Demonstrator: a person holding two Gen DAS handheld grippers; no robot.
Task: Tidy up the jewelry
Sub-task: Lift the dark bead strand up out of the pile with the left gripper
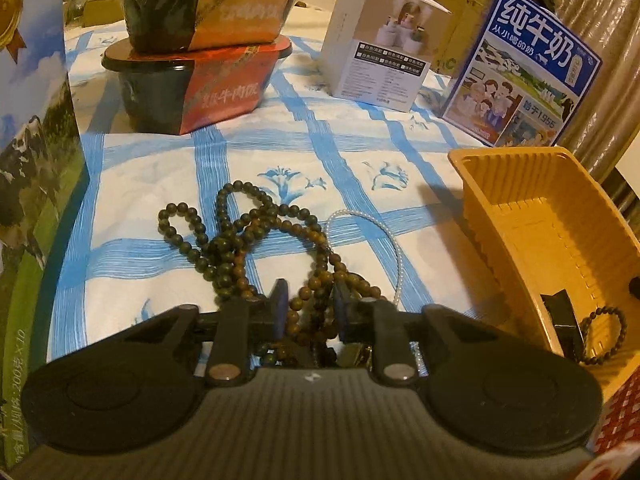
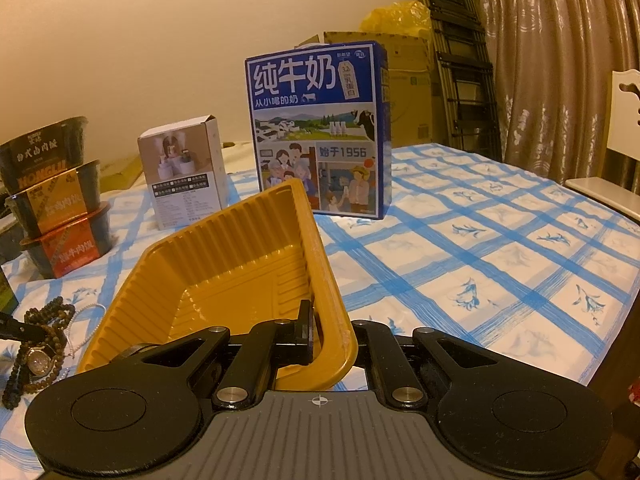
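Note:
A tangle of dark wooden bead necklaces (image 1: pixel 240 232) lies on the blue-checked tablecloth (image 1: pixel 160 168), with a thin pearl strand (image 1: pixel 396 248) beside it. My left gripper (image 1: pixel 310 308) is down in the near end of the tangle, its pads closed against a bead strand. A yellow plastic tray (image 2: pixel 224 264) is tilted up; my right gripper (image 2: pixel 320 332) is shut on its near rim, with one finger inside and the other hidden behind the wall. A small bead bracelet (image 1: pixel 604 332) lies in the tray (image 1: pixel 532 216). The right wrist view shows a wristwatch (image 2: pixel 38 360) in the bead pile (image 2: pixel 44 320).
A blue milk carton box (image 2: pixel 320 132) and a white product box (image 2: pixel 184 176) stand at the back. Stacked food bowls (image 1: pixel 200 64) are at the back left. A tall printed box (image 1: pixel 32 160) stands at the left. A chair (image 2: pixel 616 160) and curtain (image 2: pixel 560 60) are on the right.

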